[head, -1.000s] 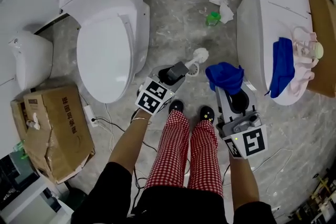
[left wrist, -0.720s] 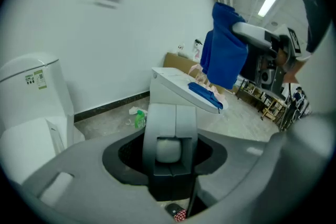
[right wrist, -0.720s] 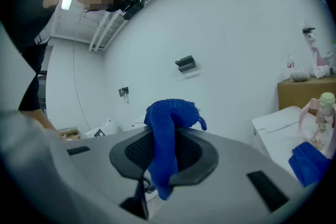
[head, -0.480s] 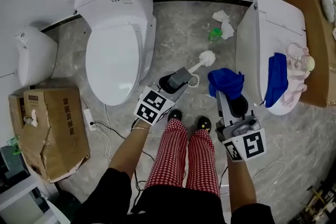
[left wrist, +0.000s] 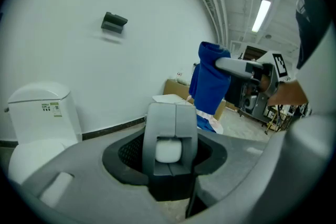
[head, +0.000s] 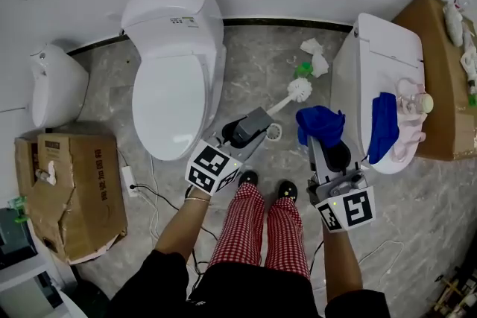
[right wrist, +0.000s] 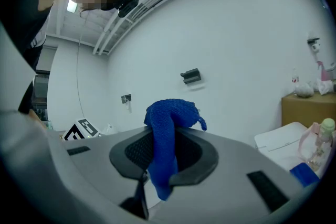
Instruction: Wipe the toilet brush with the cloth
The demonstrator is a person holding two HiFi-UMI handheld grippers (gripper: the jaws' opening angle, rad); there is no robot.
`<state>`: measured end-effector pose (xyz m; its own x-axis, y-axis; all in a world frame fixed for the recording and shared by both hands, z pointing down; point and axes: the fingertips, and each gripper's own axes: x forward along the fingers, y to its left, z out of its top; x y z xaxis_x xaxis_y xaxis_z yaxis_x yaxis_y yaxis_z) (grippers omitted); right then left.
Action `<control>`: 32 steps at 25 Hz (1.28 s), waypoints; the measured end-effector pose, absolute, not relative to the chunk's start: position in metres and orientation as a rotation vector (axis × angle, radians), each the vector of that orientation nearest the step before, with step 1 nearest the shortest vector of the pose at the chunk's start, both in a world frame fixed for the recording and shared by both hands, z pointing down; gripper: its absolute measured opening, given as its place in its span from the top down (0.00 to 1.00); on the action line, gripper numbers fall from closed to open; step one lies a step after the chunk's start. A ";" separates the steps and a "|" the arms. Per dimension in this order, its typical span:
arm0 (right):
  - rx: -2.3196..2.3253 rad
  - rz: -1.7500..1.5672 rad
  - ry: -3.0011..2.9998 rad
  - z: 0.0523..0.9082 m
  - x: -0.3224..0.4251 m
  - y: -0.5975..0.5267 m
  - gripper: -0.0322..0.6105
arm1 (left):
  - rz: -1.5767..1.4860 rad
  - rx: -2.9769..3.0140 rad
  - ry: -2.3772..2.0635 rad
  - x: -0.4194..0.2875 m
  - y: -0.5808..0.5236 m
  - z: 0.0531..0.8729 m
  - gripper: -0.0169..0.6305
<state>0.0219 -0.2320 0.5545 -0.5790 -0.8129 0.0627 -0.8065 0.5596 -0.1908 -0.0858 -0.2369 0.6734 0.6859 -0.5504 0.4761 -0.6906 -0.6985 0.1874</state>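
cloth [head: 320,123]: blue nubbly fabric | toilet brush [head: 300,90]: white plastic | toilet [head: 175,86]: glossy white | box [head: 82,182]: matt cardboard

Grey mottled stone floor [head: 253,48]. One white ceramic toilet [head: 175,71] left of centre, a second white toilet [head: 373,78] right. Battered brown cardboard box [head: 71,190] far left. Crumpled white tissue [head: 315,60] touching small green object [head: 302,70] near wall.
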 end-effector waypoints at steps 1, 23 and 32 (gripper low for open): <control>-1.422 -0.300 2.746 0.549 0.021 -0.232 0.82 | 0.535 2.554 -0.983 -0.087 -0.237 0.664 0.68; -1.324 -0.057 2.732 0.420 0.006 -0.242 0.82 | 0.270 2.816 -1.154 -0.087 -0.243 0.463 0.68; -1.299 0.046 2.708 0.374 0.014 -0.235 0.82 | 0.113 2.889 -1.222 -0.087 -0.233 0.405 0.68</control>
